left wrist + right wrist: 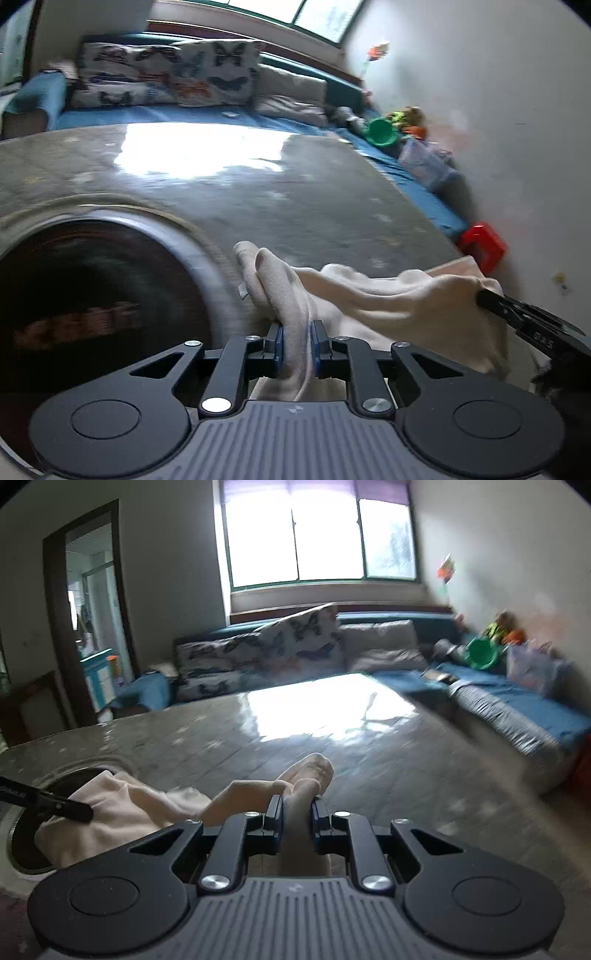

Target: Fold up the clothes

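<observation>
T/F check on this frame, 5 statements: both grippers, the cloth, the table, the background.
1. The left gripper is shut on the cream cloth. True.
2. The right gripper is open and holds nothing. False: it is shut on another part of the same cloth.
3. The cloth lies folded flat on the table. False: it hangs bunched between the two grippers.
4. A round dark inset sits in the table beside the cloth. True.
5. The bucket on the sofa is red. False: it is green.
</observation>
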The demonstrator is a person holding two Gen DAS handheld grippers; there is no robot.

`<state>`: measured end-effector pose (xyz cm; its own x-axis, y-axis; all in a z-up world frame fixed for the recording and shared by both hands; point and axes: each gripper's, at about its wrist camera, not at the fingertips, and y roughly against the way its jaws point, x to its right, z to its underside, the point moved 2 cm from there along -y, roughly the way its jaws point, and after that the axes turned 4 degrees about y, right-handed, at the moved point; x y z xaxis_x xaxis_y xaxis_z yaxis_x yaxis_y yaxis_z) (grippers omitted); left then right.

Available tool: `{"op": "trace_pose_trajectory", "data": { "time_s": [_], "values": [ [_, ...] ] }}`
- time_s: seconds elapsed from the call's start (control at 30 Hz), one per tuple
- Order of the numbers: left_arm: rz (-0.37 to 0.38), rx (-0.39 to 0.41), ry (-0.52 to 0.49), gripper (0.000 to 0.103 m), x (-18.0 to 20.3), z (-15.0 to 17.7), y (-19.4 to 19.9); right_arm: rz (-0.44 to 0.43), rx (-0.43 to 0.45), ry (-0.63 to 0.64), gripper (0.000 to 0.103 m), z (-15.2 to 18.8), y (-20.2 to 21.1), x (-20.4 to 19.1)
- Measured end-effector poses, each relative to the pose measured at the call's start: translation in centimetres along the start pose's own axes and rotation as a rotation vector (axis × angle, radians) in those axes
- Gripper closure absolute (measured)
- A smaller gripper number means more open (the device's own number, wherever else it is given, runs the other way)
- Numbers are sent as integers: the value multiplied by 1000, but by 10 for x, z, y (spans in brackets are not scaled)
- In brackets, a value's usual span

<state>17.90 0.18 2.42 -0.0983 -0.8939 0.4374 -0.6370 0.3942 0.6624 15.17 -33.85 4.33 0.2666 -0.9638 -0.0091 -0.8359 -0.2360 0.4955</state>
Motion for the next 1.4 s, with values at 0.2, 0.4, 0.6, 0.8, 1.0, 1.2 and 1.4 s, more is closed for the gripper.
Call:
{"op": "trace_pose_trajectory", "data": {
  "time_s": [0.2,0.4,0.6,0.8,1.0,1.2,1.4],
  "values": [
    [77,-32,-63,86,49,11,-22,165,13,15,89,-1,21,26],
    [48,-88,-100,80,52,28,-35,299,-43,3,78,22,21,48],
    [-13,-56,-117,71,25,31,-7,172,-39,25,78,44,33,20],
    [-79,-8,-126,67,-1,37,33,36,-53,74,78,75,30,-33],
    [-176,45,-131,64,-29,45,82,31,-17,157,78,69,24,-63],
    [-296,123,-94,63,-66,54,139,5,-83,28,78,36,-22,-54],
    [-455,140,-82,56,-107,82,190,52,-141,4,75,27,-57,-50]
  ]
}}
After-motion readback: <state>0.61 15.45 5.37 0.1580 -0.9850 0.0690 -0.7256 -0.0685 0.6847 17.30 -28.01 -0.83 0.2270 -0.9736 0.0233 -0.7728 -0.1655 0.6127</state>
